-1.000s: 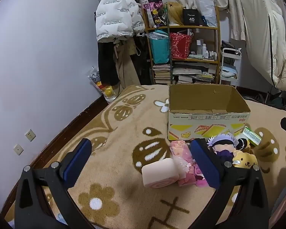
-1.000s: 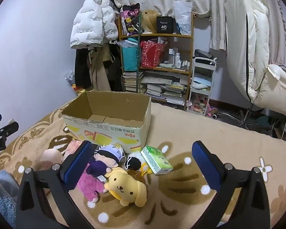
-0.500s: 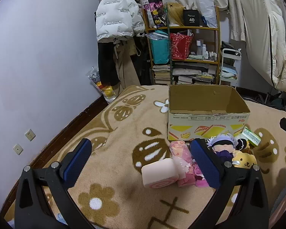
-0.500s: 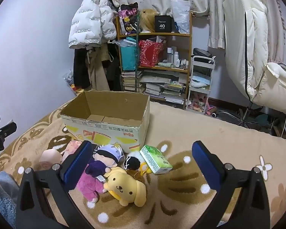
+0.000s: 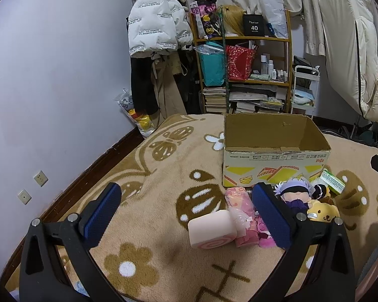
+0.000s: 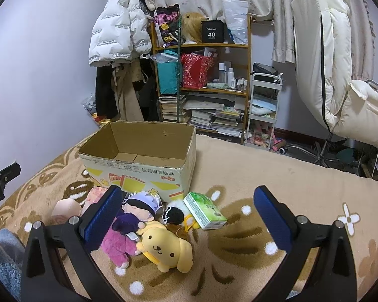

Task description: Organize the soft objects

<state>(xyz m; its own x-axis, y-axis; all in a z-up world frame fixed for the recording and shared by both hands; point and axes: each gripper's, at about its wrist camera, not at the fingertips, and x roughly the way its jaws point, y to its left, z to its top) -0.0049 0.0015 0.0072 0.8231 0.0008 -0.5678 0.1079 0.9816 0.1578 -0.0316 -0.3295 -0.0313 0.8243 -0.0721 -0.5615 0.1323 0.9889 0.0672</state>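
Currently the soft objects lie in a loose heap on the patterned blanket (image 6: 277, 166), just in front of the open cardboard box (image 6: 141, 173), none of them inside it. From my left wrist view: a pink roll-shaped cushion (image 5: 211, 229) sits nearest, touching a pink wrapped bundle (image 5: 239, 203) behind it. Beside those, a white-haired doll (image 5: 293, 193) in dark clothes leans against a yellow dog plush (image 5: 320, 212).

From the right wrist view the yellow dog plush (image 6: 163, 249) lies face up at the front of the heap, with the doll (image 6: 138, 210) and a magenta plush (image 6: 116, 246) touching its left side. A small black-and-white fuzzy toy (image 6: 175, 212) rests between the doll and a green tissue pack (image 6: 204, 210), which lies tilted near the box corner.

The left gripper (image 5: 189, 214) hangs above the blanket, jaws spread wide, nothing between them (the roll cushion sits below the gap, not touched). The right gripper (image 6: 186, 214) is likewise wide apart and holding nothing, above the heap.

Behind the box: a crowded wooden shelf (image 6: 204, 83), a white puffer jacket (image 6: 118, 37) hanging at its left, and a small white cart (image 6: 264, 108) at its right.
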